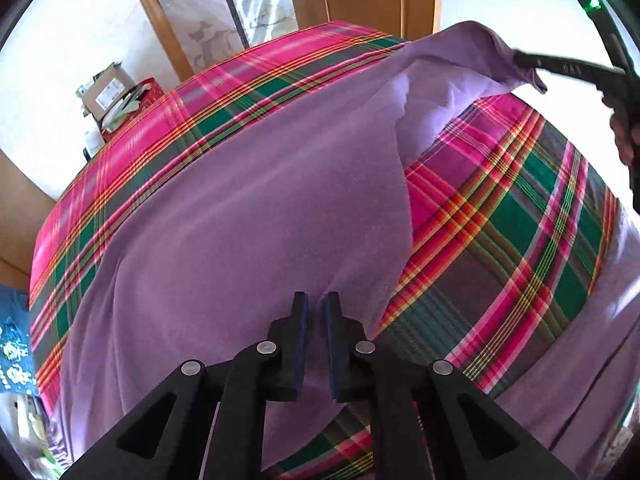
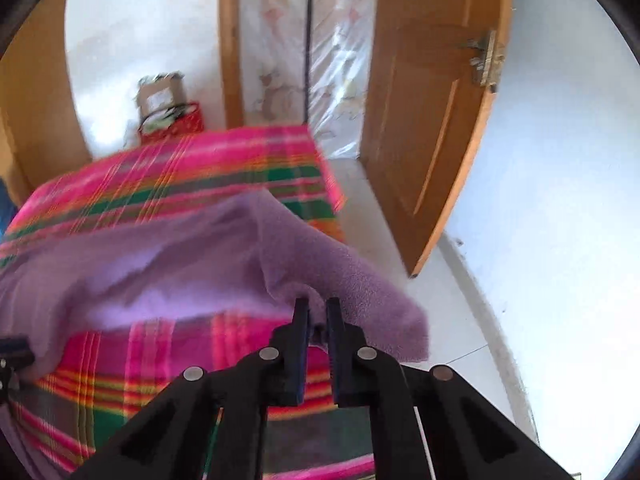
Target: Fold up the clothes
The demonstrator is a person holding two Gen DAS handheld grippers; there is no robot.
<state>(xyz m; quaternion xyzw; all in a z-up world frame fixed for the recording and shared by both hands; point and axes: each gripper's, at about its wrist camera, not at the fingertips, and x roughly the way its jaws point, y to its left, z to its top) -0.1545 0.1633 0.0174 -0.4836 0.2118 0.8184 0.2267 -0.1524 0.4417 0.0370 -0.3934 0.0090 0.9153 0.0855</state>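
A purple fleece garment (image 1: pixel 248 208) lies spread over a bed with a pink, green and red plaid cover (image 1: pixel 500 220). My left gripper (image 1: pixel 320 308) sits at the garment's near edge. Its fingers are nearly together, and the cloth's folds run in between them. My right gripper (image 2: pixel 318 312) is shut on a far corner of the garment (image 2: pixel 200 248) and holds it up off the plaid cover (image 2: pixel 180 176). In the left wrist view this raised corner hangs from the right gripper (image 1: pixel 524 60) at the upper right. The left gripper (image 2: pixel 16 350) shows at the far left edge of the right wrist view.
A cardboard box and a red box (image 1: pixel 116 96) stand past the bed's far left corner. An open wooden door (image 2: pixel 432 120) and pale floor (image 2: pixel 440 320) lie to the right of the bed. A blue bag (image 1: pixel 14 340) sits at the left. A hand (image 1: pixel 624 136) holds the right gripper.
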